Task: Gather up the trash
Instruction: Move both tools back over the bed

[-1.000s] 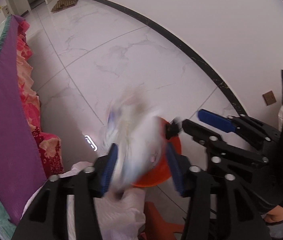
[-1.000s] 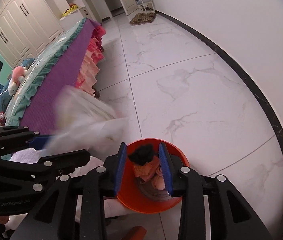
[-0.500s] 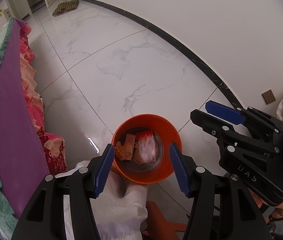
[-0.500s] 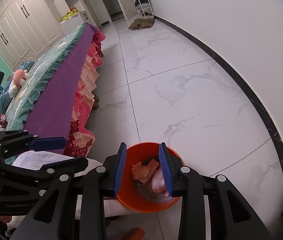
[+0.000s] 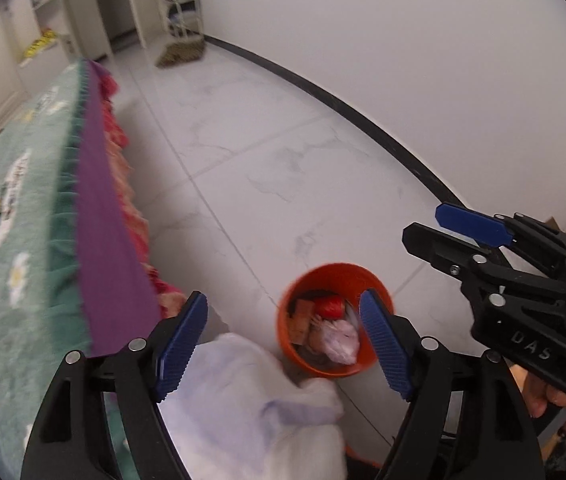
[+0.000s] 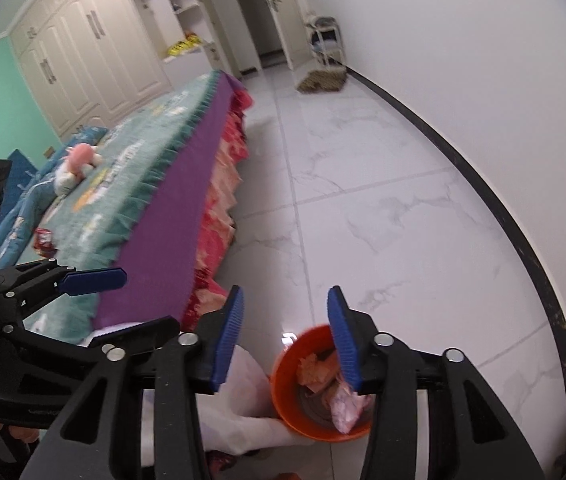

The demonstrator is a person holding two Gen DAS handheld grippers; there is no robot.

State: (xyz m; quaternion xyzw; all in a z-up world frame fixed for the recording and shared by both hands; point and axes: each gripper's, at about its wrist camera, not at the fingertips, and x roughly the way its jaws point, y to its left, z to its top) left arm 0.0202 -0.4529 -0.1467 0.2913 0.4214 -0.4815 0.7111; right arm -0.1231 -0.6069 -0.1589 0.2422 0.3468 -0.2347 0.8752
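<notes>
Two empty grippers, trash now down in the orange bin (image 5: pixel 335 322).
Left gripper (image 5: pixel 283 344) and right gripper (image 6: pixel 285 340) opening wider, holding nothing; more wrappers (image 6: pixel 45 242) waiting on bed (image 6: pixel 131 168).

Raised letters "DAS" show on the black plastic body of the right gripper (image 5: pixel 459 240), seen from the left wrist camera, low on its side near the holding hand. On the black body of the left gripper (image 6: pixel 131 300), seen from the right wrist camera, there is a line of raised lettering, too dark and small to read. Snack packets on the bedspread carry print, all blurred.
</notes>
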